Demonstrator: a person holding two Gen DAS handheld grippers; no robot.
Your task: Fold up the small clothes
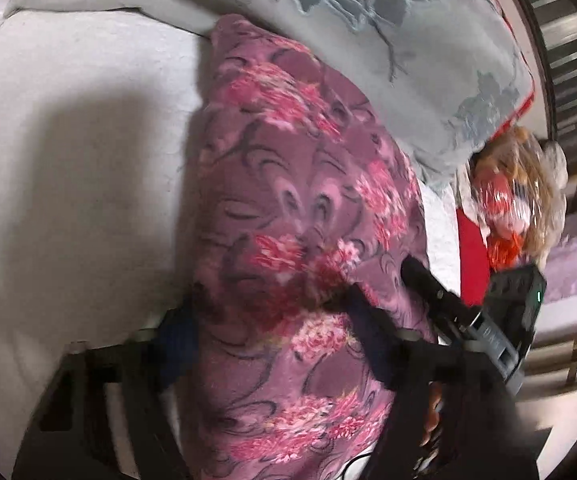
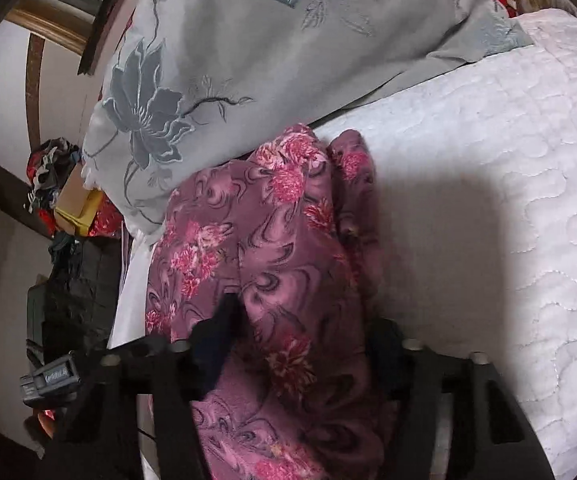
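A purple garment with pink flowers (image 1: pixel 296 208) hangs and drapes over a white quilted bed (image 1: pixel 80 128). My left gripper (image 1: pixel 272 320) has the cloth bunched between its fingers and looks shut on it. The garment also fills the right wrist view (image 2: pixel 280 248), where my right gripper (image 2: pixel 300 356) has the cloth between its fingers. The other gripper's body shows at the right of the left wrist view (image 1: pixel 500 320). Both grippers hold the garment side by side, lifted off the bed.
A grey-blue pillow with embroidered flowers (image 2: pixel 248 52) lies at the head of the bed, touching the garment's far end. A stuffed toy in plastic (image 1: pixel 516 204) sits off the bed's right side. Clutter and a box (image 2: pixel 72 200) stand by the bed's left.
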